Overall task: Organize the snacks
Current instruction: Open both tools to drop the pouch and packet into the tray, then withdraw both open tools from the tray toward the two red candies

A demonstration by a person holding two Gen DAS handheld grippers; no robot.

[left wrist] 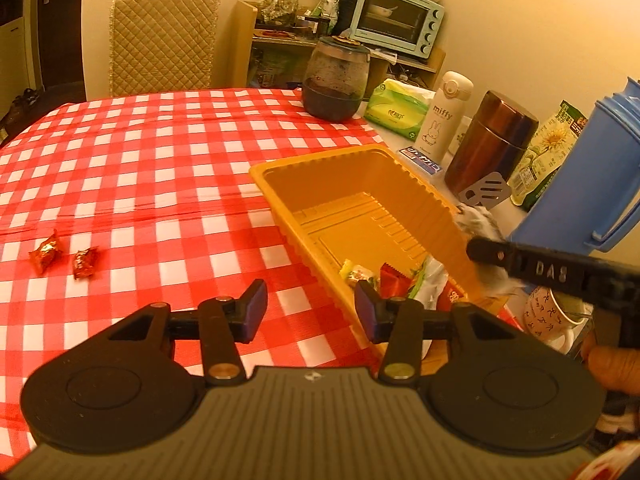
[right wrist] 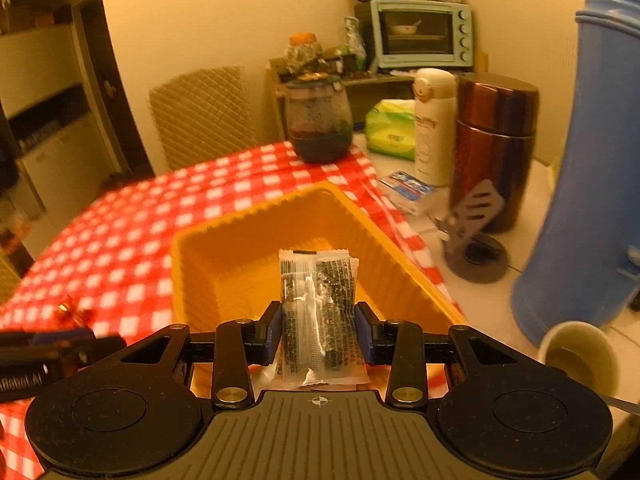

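A yellow plastic tray (left wrist: 280,176) sits on the red checked tablecloth; several wrapped snacks (left wrist: 394,280) lie in its near corner. Two red foil candies (left wrist: 64,258) lie on the cloth at the left. My left gripper (left wrist: 310,310) is open and empty, above the cloth by the tray's near edge. My right gripper (right wrist: 318,330) is shut on a clear snack packet with black print (right wrist: 318,312) and holds it over the near end of the tray (right wrist: 224,236). The right gripper also shows in the left wrist view (left wrist: 486,248), over the tray's right rim with the packet.
Along the right stand a blue thermos jug (left wrist: 592,180), a brown metal flask (left wrist: 490,142), a white miffy bottle (left wrist: 442,116), a tissue pack (left wrist: 396,108), a dark glass jar (left wrist: 334,80) and a white mug (right wrist: 580,356). A quilted chair (left wrist: 160,40) stands beyond the table.
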